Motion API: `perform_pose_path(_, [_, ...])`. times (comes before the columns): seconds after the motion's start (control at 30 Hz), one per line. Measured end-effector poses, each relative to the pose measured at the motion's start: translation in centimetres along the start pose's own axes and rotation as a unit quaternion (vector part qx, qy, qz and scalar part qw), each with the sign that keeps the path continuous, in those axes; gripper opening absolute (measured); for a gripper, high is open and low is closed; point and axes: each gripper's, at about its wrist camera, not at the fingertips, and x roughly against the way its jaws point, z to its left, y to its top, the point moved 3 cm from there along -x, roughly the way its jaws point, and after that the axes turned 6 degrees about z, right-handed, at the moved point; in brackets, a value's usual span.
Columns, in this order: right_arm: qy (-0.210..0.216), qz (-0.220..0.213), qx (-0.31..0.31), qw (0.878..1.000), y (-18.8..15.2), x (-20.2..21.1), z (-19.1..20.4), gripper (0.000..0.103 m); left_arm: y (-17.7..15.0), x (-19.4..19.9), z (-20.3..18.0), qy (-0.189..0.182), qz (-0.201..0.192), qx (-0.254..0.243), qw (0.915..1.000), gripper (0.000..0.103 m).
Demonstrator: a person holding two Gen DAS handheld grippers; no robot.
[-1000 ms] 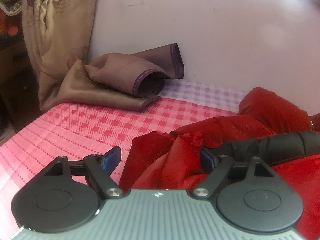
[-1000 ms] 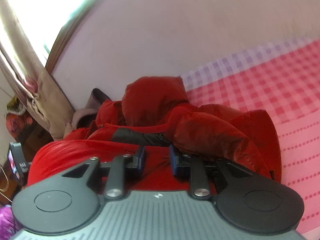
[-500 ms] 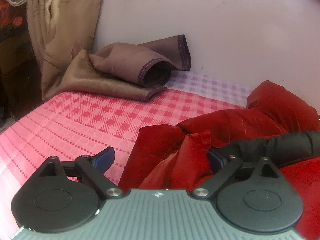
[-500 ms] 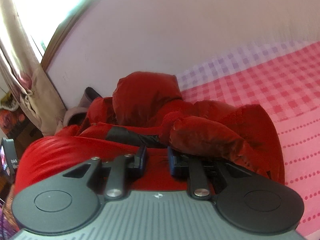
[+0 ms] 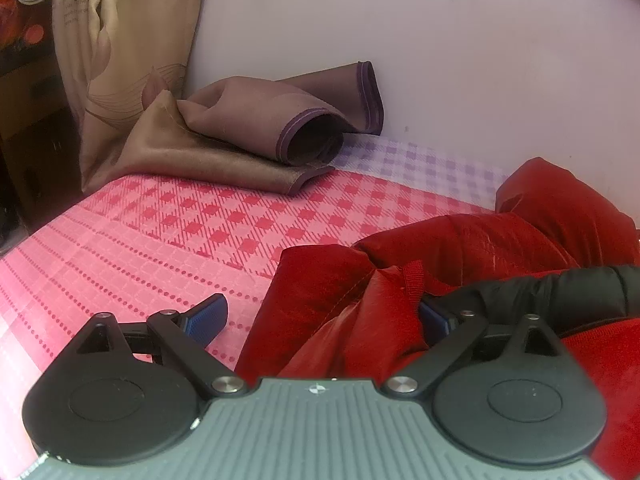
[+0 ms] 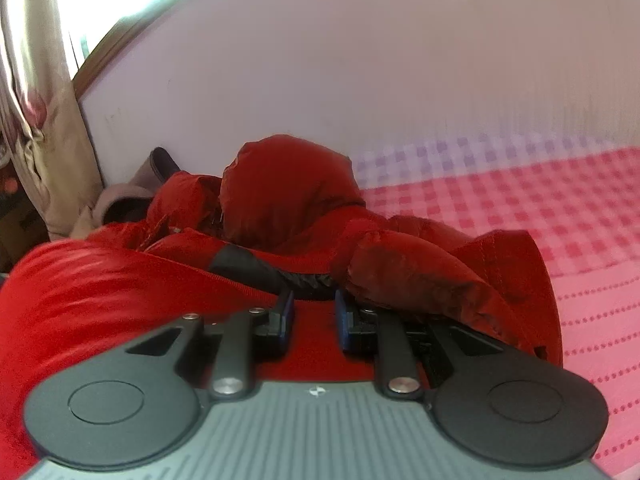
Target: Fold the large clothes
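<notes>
Since a second ago the left gripper (image 5: 320, 316) has opened wider and slid a little along the bed, so more of the pink checked sheet (image 5: 168, 240) shows past its left finger, while the right gripper (image 6: 314, 312) has narrowed slightly and crept toward the black trim. Both sit low on the red puffy jacket (image 6: 304, 200), which lies bunched on the bed against the wall (image 6: 360, 60), hood up at the back and a sleeve slumped to the right. Jaws on the left stand wide, straddling a fold of red fabric by the small hanging loop (image 5: 414, 280) without pinching it; jaws on the right stand narrow over the flat red panel, and I cannot tell whether any cloth is caught between them. My guess is the step in hand is taking hold of the collar edge before spreading the jacket flat, so next the left needs to close on that fold. A brown folded cloth (image 5: 260, 128) lies at the wall, and the beige curtain (image 5: 120, 40) carries small printed lines too fine to read
</notes>
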Motion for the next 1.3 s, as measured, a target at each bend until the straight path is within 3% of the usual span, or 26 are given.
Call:
perform_pose_path(0.47, [-0.032, -0.016, 0.032, 0.999, 0.0, 0.3, 1.0, 0.02, -0.1, 0.5, -0.1, 0.008, -0.008, -0.004, 0.9999, 0.098])
perform_pose_path(0.93, [-0.026, -0.043, 0.028, 0.998, -0.2, 1.4, 0.9, 0.021, -0.1, 0.7, 0.0, 0.014, -0.013, -0.001, 0.9998, 0.101])
perform_pose_path(1.3, [-0.033, -0.03, 0.032, 0.998, 0.4, 2.1, 1.2, 0.025, 0.2, 0.7, 0.2, 0.014, 0.001, -0.003, 0.9999, 0.103])
